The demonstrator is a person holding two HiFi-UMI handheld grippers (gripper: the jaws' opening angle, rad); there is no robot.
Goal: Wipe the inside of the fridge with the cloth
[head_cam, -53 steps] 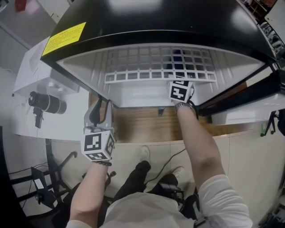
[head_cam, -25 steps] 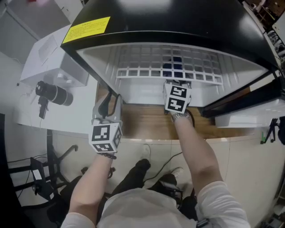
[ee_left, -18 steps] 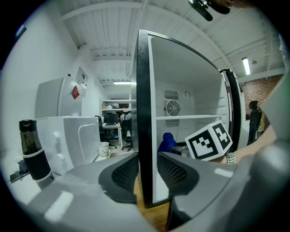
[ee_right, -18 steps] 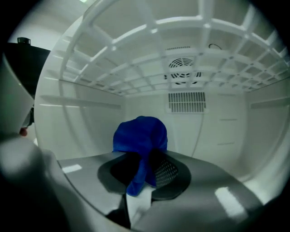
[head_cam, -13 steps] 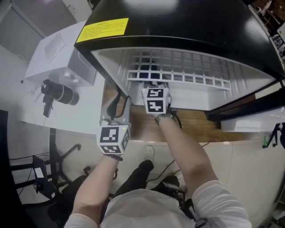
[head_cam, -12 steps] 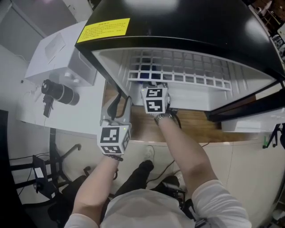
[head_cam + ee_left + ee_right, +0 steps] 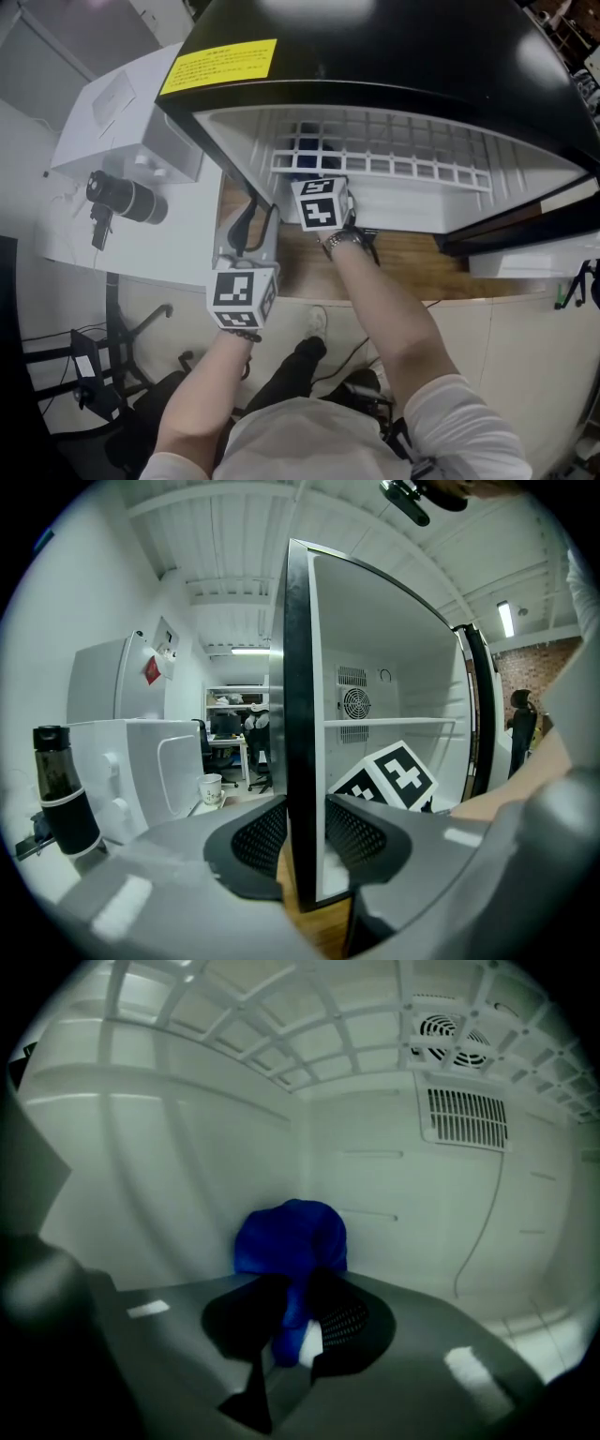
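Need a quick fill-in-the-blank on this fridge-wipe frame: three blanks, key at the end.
The right claw grips a ___ cloth.
The fridge side wall is clamped by the ___ claw.
The sticker on the black fridge top is ___.
Missing words: blue; left; yellow.

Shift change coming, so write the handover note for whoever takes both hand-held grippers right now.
The left hand-held gripper is shut on the front edge of the left side wall of the fridge.
The right hand-held gripper is inside the fridge, under the wire shelf, shut on the blue cloth.
The cloth is bunched ahead of the jaws, facing the back left corner.
Done: cannot tell which surfaces are wiped.
Left: wipe the walls, floor and shelf.
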